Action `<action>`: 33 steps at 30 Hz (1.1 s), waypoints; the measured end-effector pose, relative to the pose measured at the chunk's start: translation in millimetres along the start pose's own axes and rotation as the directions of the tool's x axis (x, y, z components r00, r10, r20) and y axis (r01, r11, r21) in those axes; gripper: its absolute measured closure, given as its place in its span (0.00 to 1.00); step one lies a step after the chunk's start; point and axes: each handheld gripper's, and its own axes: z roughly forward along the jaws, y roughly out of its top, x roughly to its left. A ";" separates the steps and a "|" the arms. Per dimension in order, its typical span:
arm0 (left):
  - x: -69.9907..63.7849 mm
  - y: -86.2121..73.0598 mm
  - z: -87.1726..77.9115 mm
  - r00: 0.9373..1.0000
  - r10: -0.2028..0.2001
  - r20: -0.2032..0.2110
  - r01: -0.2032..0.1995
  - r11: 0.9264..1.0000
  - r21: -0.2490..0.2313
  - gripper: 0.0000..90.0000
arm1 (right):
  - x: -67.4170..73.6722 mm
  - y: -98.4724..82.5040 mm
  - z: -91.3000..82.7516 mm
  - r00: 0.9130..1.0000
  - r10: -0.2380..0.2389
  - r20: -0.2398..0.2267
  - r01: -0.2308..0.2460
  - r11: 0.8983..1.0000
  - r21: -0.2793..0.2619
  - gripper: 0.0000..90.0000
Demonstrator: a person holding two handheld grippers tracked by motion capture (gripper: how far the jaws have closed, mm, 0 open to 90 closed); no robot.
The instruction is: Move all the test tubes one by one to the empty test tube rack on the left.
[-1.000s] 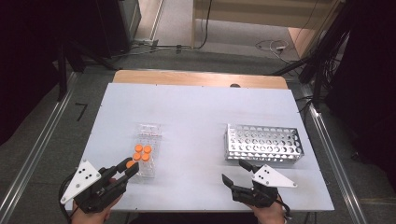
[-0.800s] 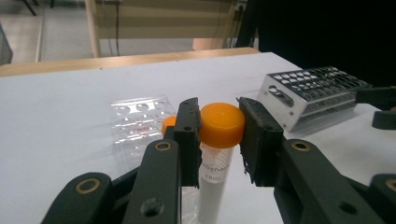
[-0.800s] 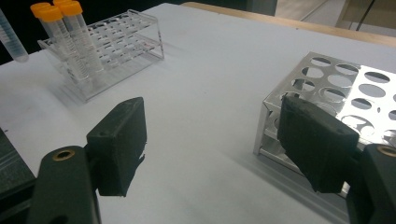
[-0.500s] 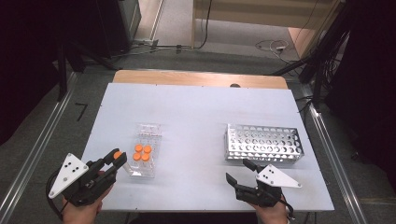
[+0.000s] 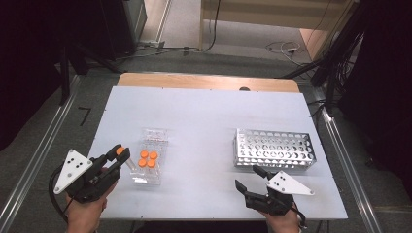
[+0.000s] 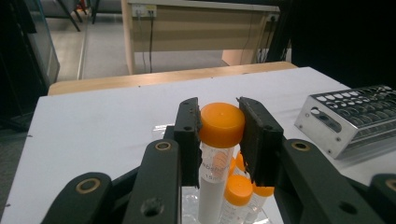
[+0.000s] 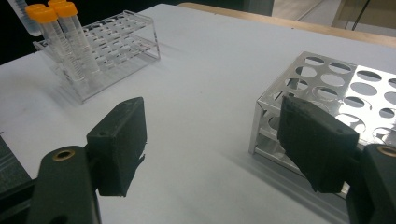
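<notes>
One orange-capped clear plastic tube (image 6: 215,140) pinched in left gripper (image 6: 218,135), lifted from clear acrylic rack (image 5: 151,160); four tubes remaining (image 5: 147,159); perforated metal rack (image 5: 274,148) empty; right gripper (image 7: 212,144) spread, idle.

An orange-capped clear tube (image 6: 215,154), upright, is pinched at its cap, lifted just beside the rack.

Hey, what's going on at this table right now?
A person is working with a hand-held gripper in each hand. The left hand-held gripper is shut on an orange-capped tube, held clear of the clear plastic rack, where four more orange-capped tubes stand. The right hand-held gripper is open and holds nothing, close to the near side of the metal tube rack, whose holes look unfilled.
</notes>
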 end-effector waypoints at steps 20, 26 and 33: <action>-3.5 -17.3 16.0 1.000 0.024 -0.019 -0.024 0.999 0.040 0.77 | 0.6 -0.2 0.1 1.000 -0.001 -0.002 0.001 1.000 0.002 0.25; -4.8 -24.9 18.9 0.999 0.029 -0.025 -0.028 0.998 0.058 0.77 | 1.3 -0.6 0.6 1.000 -0.001 -0.003 0.001 1.000 0.005 0.25; -6.8 -28.5 20.6 0.999 0.038 -0.032 -0.036 0.997 0.066 0.77 | 1.5 -0.8 0.9 1.000 -0.002 -0.004 0.002 1.000 0.006 0.25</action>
